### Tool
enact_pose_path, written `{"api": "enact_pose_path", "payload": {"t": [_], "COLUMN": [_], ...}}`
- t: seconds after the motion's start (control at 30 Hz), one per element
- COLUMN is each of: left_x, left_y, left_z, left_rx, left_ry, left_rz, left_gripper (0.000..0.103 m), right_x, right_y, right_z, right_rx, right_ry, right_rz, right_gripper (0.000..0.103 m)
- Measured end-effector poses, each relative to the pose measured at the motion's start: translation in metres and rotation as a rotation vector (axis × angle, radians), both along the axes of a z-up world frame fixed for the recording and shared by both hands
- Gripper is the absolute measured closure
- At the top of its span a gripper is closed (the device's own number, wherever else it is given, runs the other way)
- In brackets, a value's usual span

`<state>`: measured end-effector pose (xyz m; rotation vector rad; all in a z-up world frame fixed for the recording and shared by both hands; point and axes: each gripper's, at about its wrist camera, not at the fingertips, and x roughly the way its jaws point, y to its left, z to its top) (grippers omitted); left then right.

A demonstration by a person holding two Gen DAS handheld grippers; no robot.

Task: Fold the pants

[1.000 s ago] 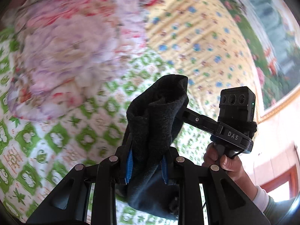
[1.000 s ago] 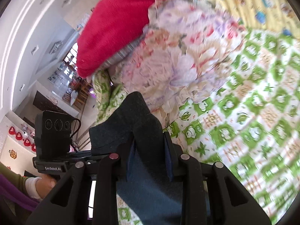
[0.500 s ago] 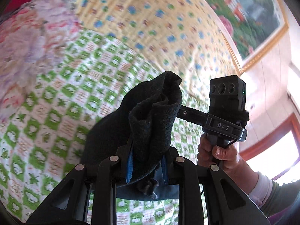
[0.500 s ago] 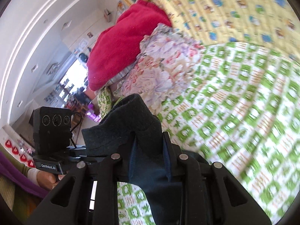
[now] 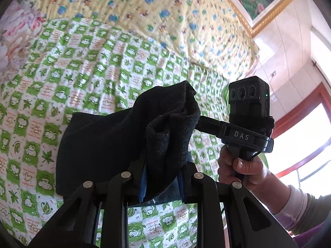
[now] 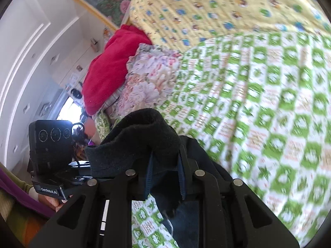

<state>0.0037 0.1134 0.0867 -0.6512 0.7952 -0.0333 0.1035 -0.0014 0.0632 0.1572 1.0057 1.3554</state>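
The left gripper (image 5: 162,177) pinches a bunched fold of the dark pants (image 5: 115,142), its blue-lined fingers (image 5: 143,184) nearly together on the cloth. The right gripper (image 6: 164,175) clamps another bunch, its jaws having just been closing on the fabric. The pants hang between both above the green-checked bedspread (image 5: 86,66), trailing toward 9 o'clock in the left view.

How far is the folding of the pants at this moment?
Done: both grippers have hold of the dark pants. In hand: the left gripper and right gripper carry the bunched cloth above the green checked bedspread. Left: laying it flat and finishing the folds.
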Motion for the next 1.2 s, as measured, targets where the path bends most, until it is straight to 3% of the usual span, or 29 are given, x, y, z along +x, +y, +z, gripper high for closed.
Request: {"api": "enact_pose_path", "payload": {"t": [0.5, 0.57, 0.6, 1.03, 1.1, 1.2], "left_x": [0.031, 0.034, 0.036, 0.045, 0.046, 0.047], "left_y": [-0.062, -0.068, -0.071, -0.11, -0.116, -0.118], "left_z": [-0.016, -0.02, -0.021, -0.045, -0.047, -0.047], "left_rx": [0.133, 0.148, 0.16, 0.268, 0.291, 0.286], "left_ry": [0.079, 0.088, 0.095, 0.141, 0.154, 0.169], "left_rz": [-0.166, -0.18, -0.186, -0.285, -0.296, -0.315], "left_gripper": [0.08, 0.079, 0.079, 0.079, 0.075, 0.059], "right_x": [-0.004, -0.003, -0.003, -0.008, -0.009, -0.01], "right_y": [-0.059, -0.066, -0.07, -0.103, -0.106, -0.113], "right_z": [-0.033, -0.037, -0.038, -0.059, -0.062, -0.064], "right_rx": [0.014, 0.013, 0.013, -0.015, -0.033, -0.079], "right_ry": [0.044, 0.048, 0.053, 0.11, 0.12, 0.131], "right_rz": [-0.149, -0.162, -0.172, -0.267, -0.286, -0.339], "right_gripper": [0.081, 0.088, 0.096, 0.096, 0.096, 0.096]}}
